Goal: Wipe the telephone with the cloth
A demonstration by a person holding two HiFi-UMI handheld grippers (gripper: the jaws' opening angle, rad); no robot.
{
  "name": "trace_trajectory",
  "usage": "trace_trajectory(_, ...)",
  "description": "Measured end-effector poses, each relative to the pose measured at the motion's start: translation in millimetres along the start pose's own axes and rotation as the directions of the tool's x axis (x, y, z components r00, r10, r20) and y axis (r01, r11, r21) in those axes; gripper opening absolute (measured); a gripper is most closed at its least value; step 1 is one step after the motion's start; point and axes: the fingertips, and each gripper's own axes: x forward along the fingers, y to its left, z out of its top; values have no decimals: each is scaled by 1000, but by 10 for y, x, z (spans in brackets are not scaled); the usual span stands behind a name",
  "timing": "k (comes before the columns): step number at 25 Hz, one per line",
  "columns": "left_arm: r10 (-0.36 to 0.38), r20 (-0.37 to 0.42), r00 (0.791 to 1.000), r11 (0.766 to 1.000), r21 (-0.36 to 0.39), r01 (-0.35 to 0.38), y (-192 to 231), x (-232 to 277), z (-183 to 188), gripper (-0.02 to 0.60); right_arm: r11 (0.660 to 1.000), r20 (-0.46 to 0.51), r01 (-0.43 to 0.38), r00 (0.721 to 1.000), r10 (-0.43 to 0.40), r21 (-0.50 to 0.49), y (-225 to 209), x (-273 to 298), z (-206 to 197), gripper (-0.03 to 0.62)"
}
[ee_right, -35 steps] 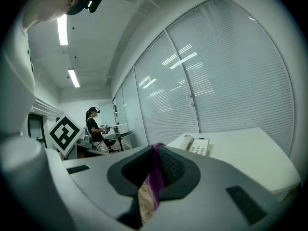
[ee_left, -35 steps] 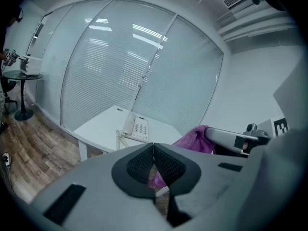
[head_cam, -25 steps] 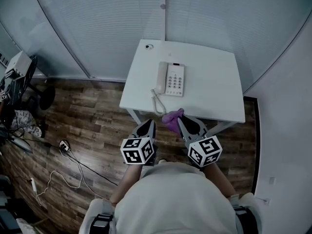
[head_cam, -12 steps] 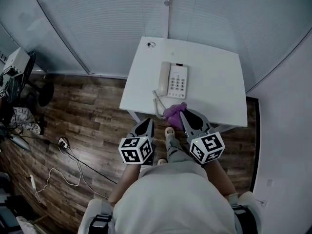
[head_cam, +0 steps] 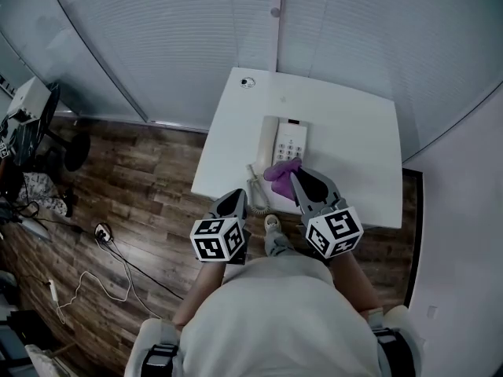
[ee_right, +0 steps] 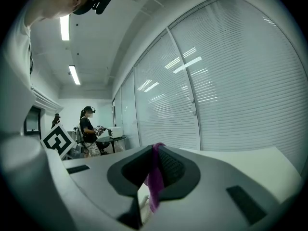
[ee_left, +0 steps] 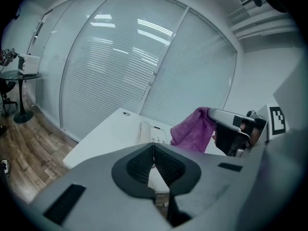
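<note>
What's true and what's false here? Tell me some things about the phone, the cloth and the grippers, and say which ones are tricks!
1. The right gripper has the purple cloth pinched in its fingers. True.
2. The left gripper is holding the handset. False: its fingers are shut on nothing.
3. The telephone sits on a white table. True.
4. The handset is lifted off the telephone. False: it lies in its place on the telephone's left side.
</note>
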Motion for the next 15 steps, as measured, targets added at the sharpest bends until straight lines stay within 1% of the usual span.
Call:
trace_trajectory(3,9,1,1000,1000,-1,-9,16,154,123,21,1000,-1,-14,1000,14,-22,-153,187,94,48)
trace_trajectory(9,36,-11,999,999,-22,-36,59,420,232,21,998,10,-43,999,43,-50,-462,537,283,48)
trace_trajectory(15,65,-13,998,998,-24,-66,102,591,354,20,991,15,-94,995,96,-99,-606,887,460,48)
